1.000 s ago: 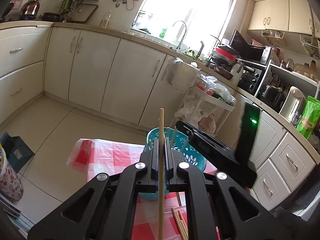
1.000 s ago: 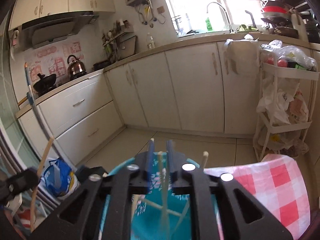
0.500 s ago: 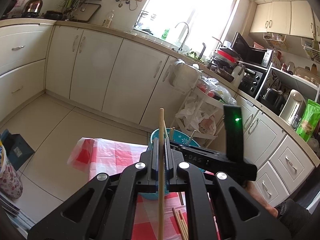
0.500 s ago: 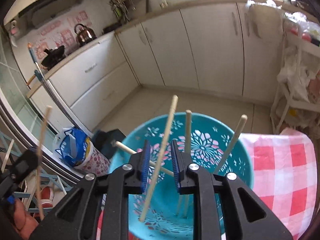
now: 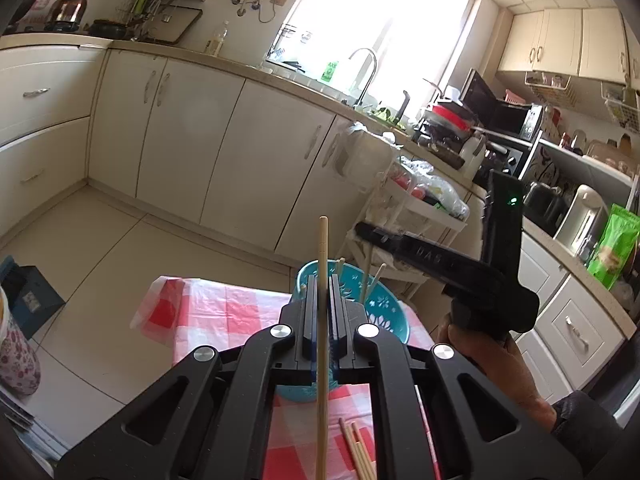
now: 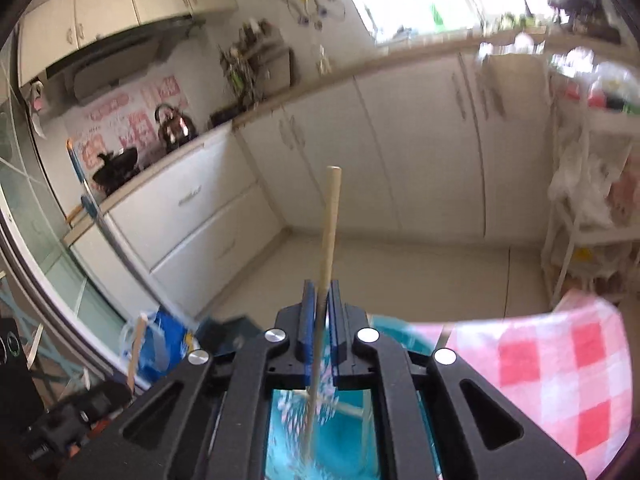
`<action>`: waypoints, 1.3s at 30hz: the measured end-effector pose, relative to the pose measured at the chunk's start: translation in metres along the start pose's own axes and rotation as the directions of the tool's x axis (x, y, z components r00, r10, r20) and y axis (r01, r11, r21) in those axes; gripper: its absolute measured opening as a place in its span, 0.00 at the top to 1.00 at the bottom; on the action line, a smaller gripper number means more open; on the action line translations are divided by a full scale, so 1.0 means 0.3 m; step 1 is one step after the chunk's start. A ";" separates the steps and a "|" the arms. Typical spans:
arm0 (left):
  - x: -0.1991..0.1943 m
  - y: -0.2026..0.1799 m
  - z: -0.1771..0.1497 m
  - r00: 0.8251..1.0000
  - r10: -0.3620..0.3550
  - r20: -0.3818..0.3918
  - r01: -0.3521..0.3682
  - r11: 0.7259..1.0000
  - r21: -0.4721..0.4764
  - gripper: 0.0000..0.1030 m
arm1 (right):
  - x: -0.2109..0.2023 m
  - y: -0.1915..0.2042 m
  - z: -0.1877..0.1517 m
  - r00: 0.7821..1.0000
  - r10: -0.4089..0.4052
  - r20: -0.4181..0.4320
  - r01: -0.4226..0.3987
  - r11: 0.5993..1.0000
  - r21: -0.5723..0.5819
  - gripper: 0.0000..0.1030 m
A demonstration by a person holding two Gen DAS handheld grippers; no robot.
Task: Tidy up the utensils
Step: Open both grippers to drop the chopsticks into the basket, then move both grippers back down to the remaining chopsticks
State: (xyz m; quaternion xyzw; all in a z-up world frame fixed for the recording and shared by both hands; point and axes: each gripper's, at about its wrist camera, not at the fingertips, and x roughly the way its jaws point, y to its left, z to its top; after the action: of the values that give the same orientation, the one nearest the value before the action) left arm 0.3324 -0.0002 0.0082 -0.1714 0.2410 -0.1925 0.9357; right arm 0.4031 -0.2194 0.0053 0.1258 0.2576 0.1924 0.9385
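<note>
Clearly, the left gripper [image 5: 322, 280] was closed on a thin, round, pale wooden chopstick [image 5: 322, 280] pointing straight up before the teal plastic basket [image 5: 380, 300], while the right gripper [image 6: 320, 286] gripped another chopstick [image 6: 330, 216] upright above that basket [image 6: 340, 440].
</note>
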 end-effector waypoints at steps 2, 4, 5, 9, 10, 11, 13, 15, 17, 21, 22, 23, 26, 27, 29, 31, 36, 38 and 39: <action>-0.007 -0.004 0.015 1.000 -0.018 0.014 0.018 1.000 -0.012 0.96 | -0.035 0.010 0.014 0.998 -0.018 0.055 0.019 0.999 -0.028 0.94; -0.013 -0.020 0.040 0.999 -0.034 0.041 0.035 0.999 -0.013 0.96 | -0.054 0.019 0.009 0.995 -0.042 0.086 0.048 0.997 -0.064 0.94; -0.011 -0.030 0.050 0.998 -0.041 0.049 0.042 0.999 -0.016 0.96 | -0.054 0.023 0.001 0.995 -0.052 0.087 0.059 0.994 -0.087 0.94; 0.030 -0.092 0.108 0.991 -0.086 0.101 0.087 0.996 -0.004 0.96 | -0.021 0.001 -0.049 0.996 -0.077 0.036 0.080 0.992 -0.099 0.94; 0.054 -0.108 0.125 0.989 -0.099 0.110 0.101 0.995 -0.008 0.96 | -0.018 -0.013 -0.062 0.997 -0.079 0.019 0.081 0.992 -0.092 0.94; 0.067 -0.118 0.136 0.987 -0.107 0.120 0.108 0.994 -0.009 0.96 | -0.025 -0.029 -0.077 0.996 -0.087 0.010 0.087 0.993 -0.081 0.87; 0.108 -0.143 0.165 0.980 -0.113 0.162 0.115 0.993 -0.006 0.96 | -0.059 -0.052 -0.089 0.995 -0.090 0.029 0.092 0.994 -0.061 0.64; 0.152 -0.152 0.183 0.976 -0.115 0.186 0.119 0.993 -0.009 0.96 | -0.121 -0.063 -0.088 0.994 -0.089 0.068 0.092 0.994 -0.053 0.61; 0.203 -0.154 0.191 0.976 -0.104 0.192 0.109 0.994 -0.016 0.96 | -0.200 -0.083 -0.085 0.992 -0.072 0.100 0.076 0.997 -0.029 0.58; 0.311 -0.143 0.173 0.981 -0.051 0.188 0.056 0.998 -0.022 0.96 | -0.343 -0.098 -0.120 0.990 -0.060 0.129 0.065 0.997 -0.032 0.55; 0.333 -0.138 0.168 0.981 -0.032 0.193 0.037 0.999 -0.021 0.96 | -0.374 -0.106 -0.134 0.989 -0.062 0.132 0.067 0.997 -0.033 0.53; 0.353 -0.131 0.165 0.980 -0.022 0.195 0.028 0.999 -0.026 0.96 | -0.404 -0.117 -0.150 0.989 -0.064 0.134 0.068 0.997 -0.026 0.52; 0.397 -0.124 0.162 0.981 0.003 0.195 0.003 0.999 -0.032 0.96 | -0.460 -0.144 -0.194 0.987 -0.076 0.142 0.076 0.997 0.002 0.52; 0.407 -0.123 0.161 0.981 0.005 0.193 0.001 1.000 -0.031 0.96 | -0.466 -0.155 -0.208 0.987 -0.079 0.141 0.078 0.997 0.016 0.52; 0.419 -0.123 0.150 0.982 0.015 0.188 -0.010 1.000 -0.026 0.96 | -0.456 -0.177 -0.230 0.990 -0.078 0.118 0.073 0.996 0.042 0.52; 0.435 -0.131 0.134 0.984 0.036 0.176 -0.035 0.999 -0.008 0.96 | -0.435 -0.188 -0.250 0.993 -0.081 0.091 0.077 0.996 0.050 0.52; 0.456 -0.132 0.085 0.987 0.113 0.118 -0.117 0.993 0.023 0.95 | -0.420 -0.202 -0.279 0.997 -0.052 0.051 0.048 0.996 0.073 0.51; 0.451 -0.140 0.071 0.985 0.151 0.078 -0.155 0.987 0.049 0.92 | -0.417 -0.205 -0.291 0.999 -0.029 0.037 0.025 0.996 0.091 0.48; 0.445 -0.143 0.060 0.984 0.169 0.058 -0.173 0.983 0.065 0.89 | -0.414 -0.204 -0.300 0.999 -0.021 0.028 0.019 0.995 0.093 0.48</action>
State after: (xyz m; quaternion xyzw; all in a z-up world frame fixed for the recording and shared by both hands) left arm 0.4378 -0.0924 -0.0107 -0.1221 0.2235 -0.1151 0.9601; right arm 0.2750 -0.3149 -0.0363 0.1696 0.2540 0.1690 0.9371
